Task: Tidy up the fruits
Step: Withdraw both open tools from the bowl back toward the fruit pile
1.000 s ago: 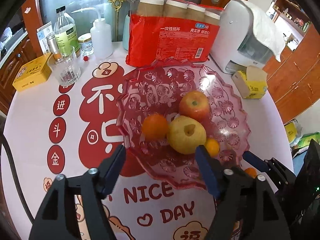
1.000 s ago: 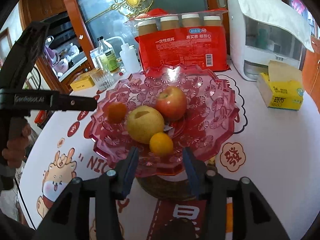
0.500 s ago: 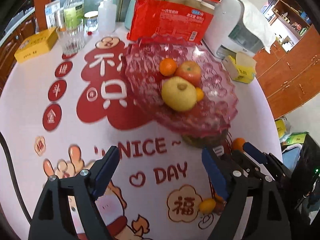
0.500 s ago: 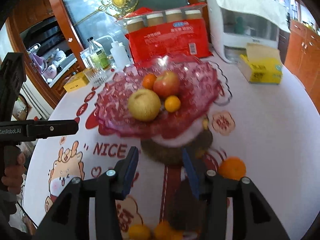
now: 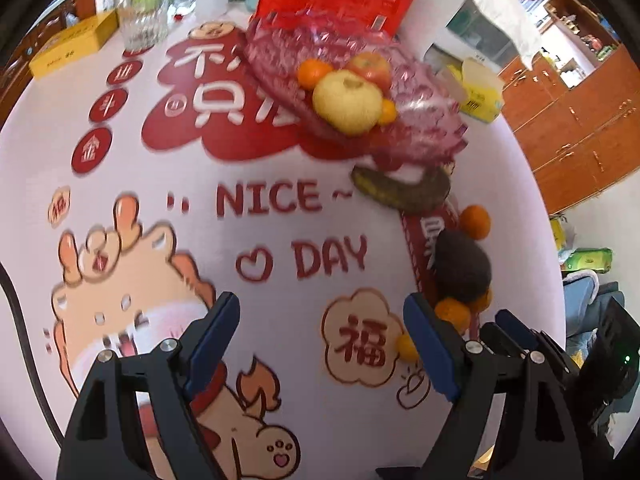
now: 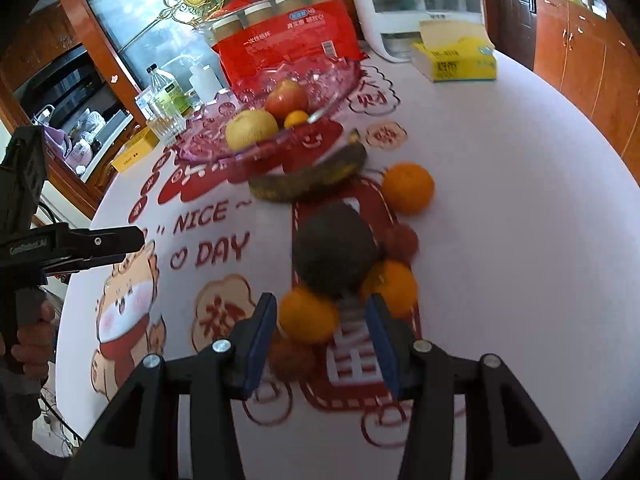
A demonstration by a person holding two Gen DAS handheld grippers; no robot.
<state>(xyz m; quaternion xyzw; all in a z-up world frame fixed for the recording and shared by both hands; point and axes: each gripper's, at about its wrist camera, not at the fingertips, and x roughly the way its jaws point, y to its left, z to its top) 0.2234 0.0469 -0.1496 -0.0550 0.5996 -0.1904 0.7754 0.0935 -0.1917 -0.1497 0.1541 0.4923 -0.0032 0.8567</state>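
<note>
A pink glass bowl [image 6: 344, 74] stands on a stem and holds a yellow pear [image 6: 251, 129], a red apple [image 6: 287, 98] and two small oranges [image 5: 314, 73], all bunched together. A brown, overripe banana [image 6: 308, 178] lies flat on the worktop [image 6: 500, 240] just beside the bowl's foot. Nearer, a dark avocado [image 6: 334, 250] lies with oranges around it: one apart beside the banana's tip [image 6: 408, 188], two touching its near side [image 6: 308, 314]. Two small reddish fruits [image 6: 402, 240] lie among them, blurred.
</note>
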